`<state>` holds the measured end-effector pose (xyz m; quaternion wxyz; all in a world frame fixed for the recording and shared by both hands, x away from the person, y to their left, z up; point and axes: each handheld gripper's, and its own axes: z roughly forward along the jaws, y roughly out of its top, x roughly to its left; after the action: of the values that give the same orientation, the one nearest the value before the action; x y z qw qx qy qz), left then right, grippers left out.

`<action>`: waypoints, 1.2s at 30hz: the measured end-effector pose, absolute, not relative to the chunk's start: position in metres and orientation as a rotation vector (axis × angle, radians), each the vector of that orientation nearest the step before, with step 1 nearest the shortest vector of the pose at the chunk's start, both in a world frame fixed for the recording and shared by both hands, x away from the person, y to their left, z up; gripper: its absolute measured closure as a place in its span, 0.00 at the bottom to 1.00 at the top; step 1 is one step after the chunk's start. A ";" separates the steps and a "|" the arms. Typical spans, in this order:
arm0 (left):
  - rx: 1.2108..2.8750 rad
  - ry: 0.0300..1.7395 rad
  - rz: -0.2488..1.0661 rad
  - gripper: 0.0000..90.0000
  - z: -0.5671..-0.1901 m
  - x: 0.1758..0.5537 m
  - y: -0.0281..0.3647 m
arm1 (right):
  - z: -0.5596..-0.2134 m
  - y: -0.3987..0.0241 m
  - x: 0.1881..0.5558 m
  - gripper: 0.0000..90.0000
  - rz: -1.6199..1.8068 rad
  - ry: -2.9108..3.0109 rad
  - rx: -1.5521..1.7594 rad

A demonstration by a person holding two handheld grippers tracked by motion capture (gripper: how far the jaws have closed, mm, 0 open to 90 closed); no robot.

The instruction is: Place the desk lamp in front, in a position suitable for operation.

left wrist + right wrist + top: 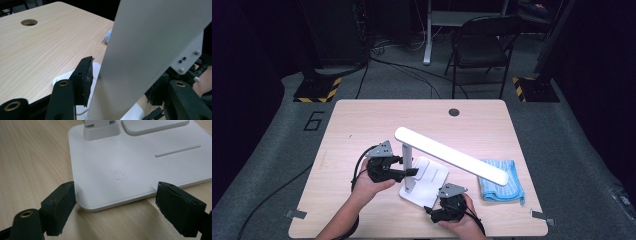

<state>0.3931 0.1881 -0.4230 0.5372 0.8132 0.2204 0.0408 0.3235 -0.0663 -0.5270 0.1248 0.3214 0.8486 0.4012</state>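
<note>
**Two grippers at a white desk lamp**

Nearest the person, the right gripper [435, 214] sits low at the front edge of the table [362, 120], held in the right hand [462, 225]. In the right gripper view its jaws stand wide apart, one on each side of the front corner of the lamp base [140, 165]; the left pad is just beside the rounded corner, the right pad near the front edge, and neither clearly presses on it. The base lies flat on the wood, with a power symbol [117, 175] embossed near the front, a thin slot further back and a ribbed pad behind that.

A little further in, the left hand [369, 184] holds the left gripper [409, 171] level, pointing towards the lamp's upright post [407, 162]. In the left gripper view the post [130, 75] stands between the two jaws, which are part-way closed around it; the left pad lies just beside its face, and I cannot tell whether both pads press on it.

Above them, the long white lamp head [452, 156] slants from upper left to lower right across the table's middle. Its far end hangs over a folded blue cloth [502, 182] at the right. Beyond, a round cable hole [454, 112] marks the table's far edge, and a black folding chair [482, 47] stands on the grey floor behind.
</note>
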 end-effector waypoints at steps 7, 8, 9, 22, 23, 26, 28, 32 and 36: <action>1.946 0.500 0.087 0.54 -0.422 0.392 0.186 | -0.526 -0.073 0.332 0.22 1.163 2.486 0.974; 1.942 0.506 0.087 0.54 -0.422 0.392 0.185 | -0.526 -0.073 0.333 0.23 1.162 2.485 0.990; 1.942 0.506 0.087 0.54 -0.422 0.392 0.185 | -0.526 -0.073 0.333 0.23 1.162 2.485 0.990; 1.961 0.495 0.092 0.53 -0.420 0.391 0.182 | -0.526 -0.085 0.346 0.30 1.183 2.465 0.995; 1.962 0.493 0.092 0.52 -0.420 0.390 0.182 | -0.526 -0.086 0.347 0.30 1.181 2.464 0.994; 1.965 0.488 0.088 0.51 -0.420 0.390 0.182 | -0.526 -0.089 0.348 0.30 1.183 2.459 1.004; 1.964 0.485 0.080 0.50 -0.420 0.390 0.182 | -0.526 -0.091 0.350 0.30 1.178 2.456 1.005; 1.974 0.481 0.082 0.49 -0.420 0.390 0.181 | -0.526 -0.092 0.351 0.30 1.174 2.467 1.030; 1.971 0.479 0.078 0.49 -0.420 0.390 0.180 | -0.525 -0.093 0.351 0.30 1.171 2.454 1.067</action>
<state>0.3903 0.1801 -0.4197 0.5276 0.8249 0.2003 0.0326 0.3505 -0.0928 -0.5252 0.1100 0.3630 0.8351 0.3985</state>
